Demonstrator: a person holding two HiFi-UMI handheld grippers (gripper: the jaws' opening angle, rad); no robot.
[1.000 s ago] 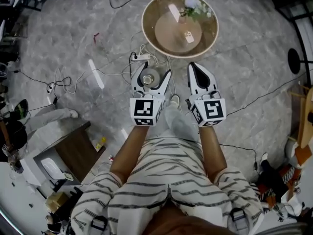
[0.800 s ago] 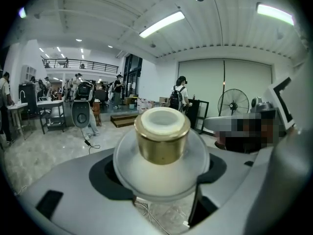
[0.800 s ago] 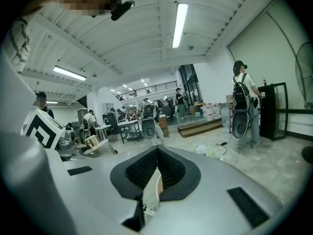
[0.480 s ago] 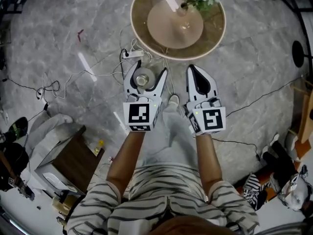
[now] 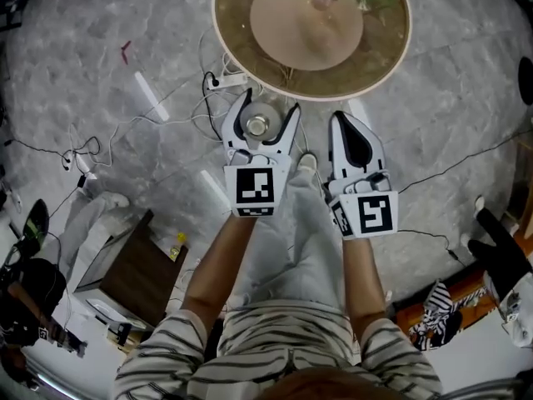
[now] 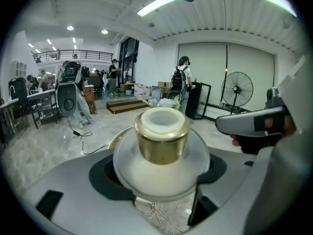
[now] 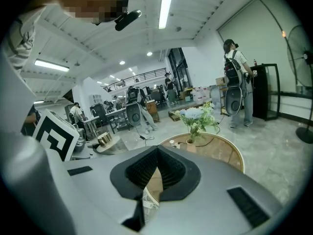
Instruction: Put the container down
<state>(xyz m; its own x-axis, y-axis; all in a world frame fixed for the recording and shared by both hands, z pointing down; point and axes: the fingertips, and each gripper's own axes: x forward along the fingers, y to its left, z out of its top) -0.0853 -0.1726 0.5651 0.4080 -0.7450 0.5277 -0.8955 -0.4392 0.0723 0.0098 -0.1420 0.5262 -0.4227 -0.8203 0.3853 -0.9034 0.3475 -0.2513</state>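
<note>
The left claw [image 5: 268, 107] grips the gold-lidded glass container [image 5: 261, 127] between wide-set jaws, held over the floor [image 5: 100, 23] just short of the round counter [image 5: 250, 61]. The right claw [image 5: 346, 119] beside it is closed and empty. Compared with a second ago, both claws have sunk lower and the counter's rim sits closer to their tips.

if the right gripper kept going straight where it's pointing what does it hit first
The right gripper would most likely meet the round table first, short of the flower vase; depth is unclear.
</note>
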